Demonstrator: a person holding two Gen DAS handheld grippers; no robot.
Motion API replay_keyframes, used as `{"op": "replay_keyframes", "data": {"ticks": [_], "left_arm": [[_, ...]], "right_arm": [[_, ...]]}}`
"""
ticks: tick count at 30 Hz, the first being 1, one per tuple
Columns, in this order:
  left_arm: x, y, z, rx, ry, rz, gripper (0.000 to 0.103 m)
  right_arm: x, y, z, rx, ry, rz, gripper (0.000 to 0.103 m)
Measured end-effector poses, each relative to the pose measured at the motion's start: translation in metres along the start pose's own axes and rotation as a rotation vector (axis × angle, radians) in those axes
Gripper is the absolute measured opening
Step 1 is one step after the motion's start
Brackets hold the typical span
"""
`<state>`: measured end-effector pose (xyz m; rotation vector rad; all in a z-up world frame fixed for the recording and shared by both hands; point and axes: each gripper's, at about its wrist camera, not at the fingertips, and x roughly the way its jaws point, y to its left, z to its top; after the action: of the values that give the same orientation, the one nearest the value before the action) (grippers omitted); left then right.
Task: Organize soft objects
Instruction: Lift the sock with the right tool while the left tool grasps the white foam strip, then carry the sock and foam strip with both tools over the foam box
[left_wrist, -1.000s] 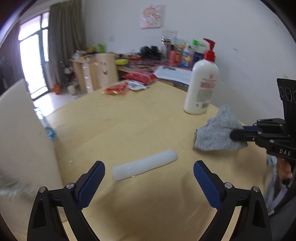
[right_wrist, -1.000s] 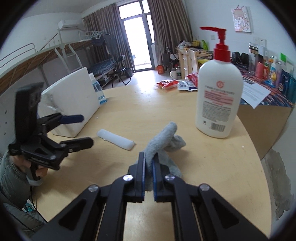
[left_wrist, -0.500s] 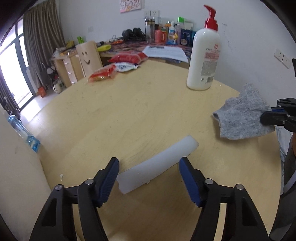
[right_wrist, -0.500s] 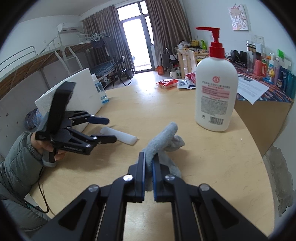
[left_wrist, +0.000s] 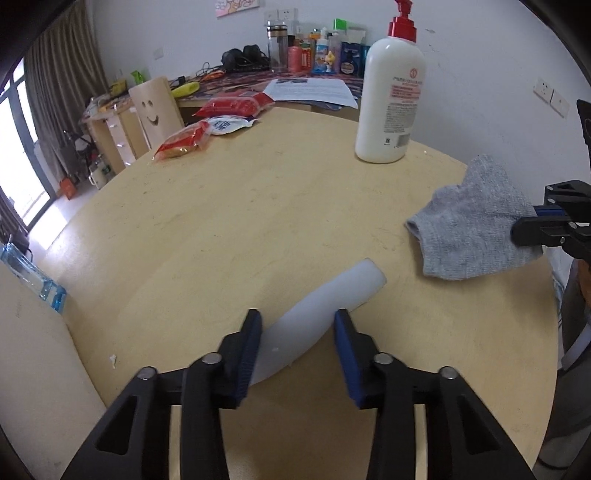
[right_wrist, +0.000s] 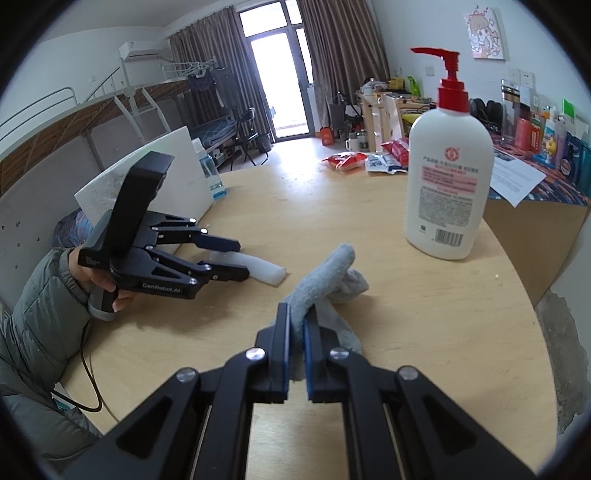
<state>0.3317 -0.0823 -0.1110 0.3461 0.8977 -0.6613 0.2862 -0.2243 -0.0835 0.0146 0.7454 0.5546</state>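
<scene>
White foam tube lies between closing left jaws; right jaws pinch grey sock

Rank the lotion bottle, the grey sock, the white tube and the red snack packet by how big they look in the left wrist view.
1. lotion bottle
2. grey sock and white tube: alike in spread, and the tube lies much nearer the camera, partly hidden by the gripper fingers, so no ranking between them
3. red snack packet, smallest, though farthest away

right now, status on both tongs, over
Left tongs closing around white foam roll. Right tongs shut on grey sock. Nothing in the way.
</scene>
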Motion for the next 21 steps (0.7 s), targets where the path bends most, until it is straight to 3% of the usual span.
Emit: {"op": "replay_keyframes", "data": {"ticks": [1, 2, 10, 21], "left_arm": [[-0.001, -0.002, 0.000, 0.002, 0.003, 0.000, 0.020], [-0.001, -0.003, 0.000, 0.000, 0.007, 0.004, 0.011], [-0.010, -0.010, -0.003, -0.033, 0.005, 0.081, 0.011], [-0.081, -0.041, -0.003, -0.066, -0.200, 0.117, 0.012]], "right_arm": [[-0.001, 0.001, 0.001, -0.001, -0.001, 0.000, 0.009], [-0.001, 0.001, 0.001, 0.000, -0.003, 0.000, 0.009], [-0.005, 0.000, 0.002, 0.005, -0.020, -0.005, 0.009], [-0.021, 0.002, 0.005, -0.002, -0.081, -0.016, 0.009]]}}
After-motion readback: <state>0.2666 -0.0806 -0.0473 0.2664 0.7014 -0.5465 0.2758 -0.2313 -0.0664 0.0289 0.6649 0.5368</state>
